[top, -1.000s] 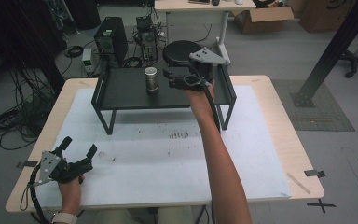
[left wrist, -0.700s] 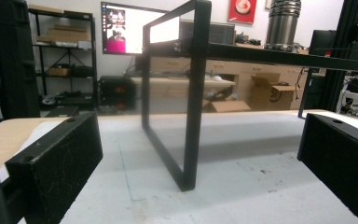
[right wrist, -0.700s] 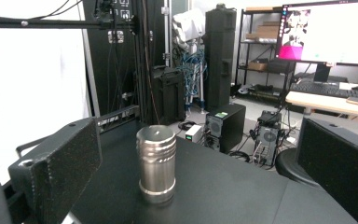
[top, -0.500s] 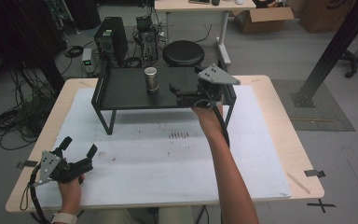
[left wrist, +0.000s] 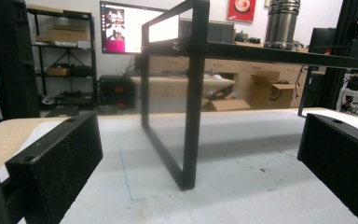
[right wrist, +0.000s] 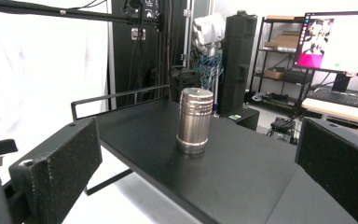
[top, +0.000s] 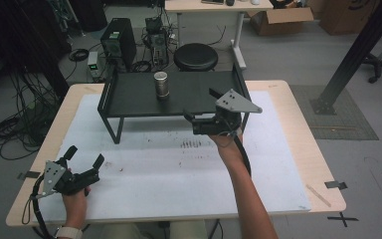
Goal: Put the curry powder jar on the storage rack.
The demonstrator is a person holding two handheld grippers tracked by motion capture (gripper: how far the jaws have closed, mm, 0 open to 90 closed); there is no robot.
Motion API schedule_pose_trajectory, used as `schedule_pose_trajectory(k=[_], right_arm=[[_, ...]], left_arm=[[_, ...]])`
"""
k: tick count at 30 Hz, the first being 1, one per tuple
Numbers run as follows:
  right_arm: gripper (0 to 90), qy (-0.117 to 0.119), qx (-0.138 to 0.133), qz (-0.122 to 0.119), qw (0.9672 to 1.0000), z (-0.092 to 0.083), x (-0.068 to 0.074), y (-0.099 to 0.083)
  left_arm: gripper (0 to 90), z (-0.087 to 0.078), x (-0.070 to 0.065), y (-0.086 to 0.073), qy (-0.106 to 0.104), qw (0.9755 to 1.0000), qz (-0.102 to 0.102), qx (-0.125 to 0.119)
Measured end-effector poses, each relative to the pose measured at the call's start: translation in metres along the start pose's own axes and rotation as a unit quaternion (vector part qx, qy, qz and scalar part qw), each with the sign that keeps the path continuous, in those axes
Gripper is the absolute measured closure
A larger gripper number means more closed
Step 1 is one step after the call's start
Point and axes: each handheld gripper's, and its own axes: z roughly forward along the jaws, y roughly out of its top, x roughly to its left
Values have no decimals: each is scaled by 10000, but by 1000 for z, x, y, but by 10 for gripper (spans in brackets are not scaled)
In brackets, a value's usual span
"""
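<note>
The left gripper (top: 85, 168) rests low on the counter's (top: 288, 149) matte white sheet, its blocky, grainy black fingers (left wrist: 56, 163) spread wide around nothing. Further right stands a flat black metal shelf (top: 199, 94) on thin square legs, carrying an upright brushed-steel cylindrical shaker (top: 161, 84) near its back rail. The right gripper (top: 191, 123) hovers at the shelf's front right edge, fingers (right wrist: 58, 163) parted wide and empty, pointing toward the shaker.

White-topped table (top: 179, 169) bearing black stand (top: 129, 99)
</note>
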Motion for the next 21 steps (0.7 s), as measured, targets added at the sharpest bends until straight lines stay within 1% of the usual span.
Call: schedule_pose_trajectory(k=[9, 13, 17, 19, 21], right_arm=[[1, 9, 60, 48, 10000, -13, 2, -11], [1, -8, 86, 6, 10000, -18, 4, -17], [0, -16, 30, 4, 10000, -22, 3, -21], [0, -4, -14, -52, 10000, -26, 2, -26], [0, -40, -18, -79, 10000, -29, 2, -31]], left_arm=[[3, 0, 0, 0, 10, 10000, -15, -11], [3, 0, 0, 0, 10, 10000, 5, 13], [3, 0, 0, 0, 9, 10000, 7, 19], [3, 0, 0, 0, 9, 10000, 5, 14], [2, 0, 0, 0, 11, 10000, 22, 8]])
